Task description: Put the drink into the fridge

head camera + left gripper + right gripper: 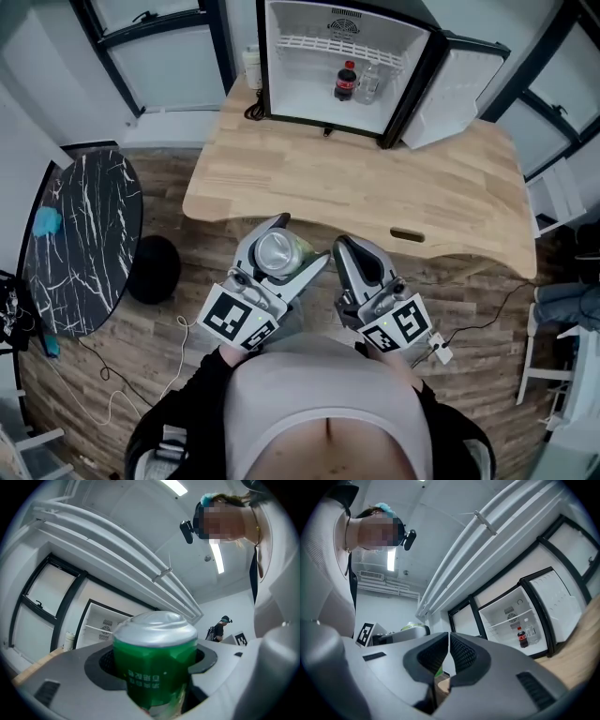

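Note:
A green drink can [156, 660] with a silver top is clamped between the jaws of my left gripper [278, 255]; in the head view the can [278, 253] shows end-on, held upright close to the person's body. My right gripper [356, 262] is beside it, jaws pressed together with nothing between them [448, 656]. The small fridge [281, 56] stands on the far side of the wooden table [375, 187] with its door [459, 89] swung open to the right. On its lower shelf stand a cola bottle [346, 82] and a clear bottle [368, 82].
A round black marble side table [84, 234] and a black stool [153, 268] are at the left. A white container [251, 67] stands left of the fridge. Cables run over the wood floor. Another person stands far off in the left gripper view.

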`<state>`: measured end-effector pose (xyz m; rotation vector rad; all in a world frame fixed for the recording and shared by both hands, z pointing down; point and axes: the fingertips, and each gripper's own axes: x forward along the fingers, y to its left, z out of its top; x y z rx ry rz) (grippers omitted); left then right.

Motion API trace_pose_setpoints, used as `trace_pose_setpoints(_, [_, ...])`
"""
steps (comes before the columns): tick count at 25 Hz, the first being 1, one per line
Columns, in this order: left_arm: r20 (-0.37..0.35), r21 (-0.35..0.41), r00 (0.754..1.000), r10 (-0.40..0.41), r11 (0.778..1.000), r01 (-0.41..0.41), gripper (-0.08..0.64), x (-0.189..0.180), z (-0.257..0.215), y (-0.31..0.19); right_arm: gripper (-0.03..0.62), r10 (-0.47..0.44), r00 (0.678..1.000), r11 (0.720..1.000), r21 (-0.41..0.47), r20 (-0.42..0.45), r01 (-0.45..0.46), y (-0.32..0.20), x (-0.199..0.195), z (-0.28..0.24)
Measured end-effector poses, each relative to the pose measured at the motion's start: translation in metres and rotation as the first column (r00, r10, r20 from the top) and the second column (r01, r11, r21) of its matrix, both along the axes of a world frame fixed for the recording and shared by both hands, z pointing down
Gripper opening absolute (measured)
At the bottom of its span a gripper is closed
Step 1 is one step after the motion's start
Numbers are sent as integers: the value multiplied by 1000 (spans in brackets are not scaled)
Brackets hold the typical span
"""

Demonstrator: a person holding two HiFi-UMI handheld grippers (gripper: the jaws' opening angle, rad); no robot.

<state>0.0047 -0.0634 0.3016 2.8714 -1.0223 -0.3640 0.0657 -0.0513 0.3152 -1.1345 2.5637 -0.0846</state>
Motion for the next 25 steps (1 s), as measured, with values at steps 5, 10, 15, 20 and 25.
trace_pose_setpoints(5, [-2,-4,1000,14,1000,-14,348,-2,2,-44,32,18,1000,1000,-5,-6,-18,-41,0,3])
trace_pose_setpoints(10, [-7,-12,999,33,999,-33,347,2,3,-93,32,30,1000,999,-13,-8,-30,-89,2,5])
trace_pose_setpoints(15, [-1,-23,999,54,998,-54,347,4,1,-137,32,53,999,998,-28,-5,-53,-132,4,3])
trace_pose_setpoints(20, [13,-24,997,76,997,-76,347,9,-3,-178,32,81,997,996,-26,-9,-81,-172,8,-1])
trace_pose_setpoints(25, [33,-26,995,96,995,-95,347,14,-5,-212,32,106,994,994,-19,-19,-106,-208,11,-6])
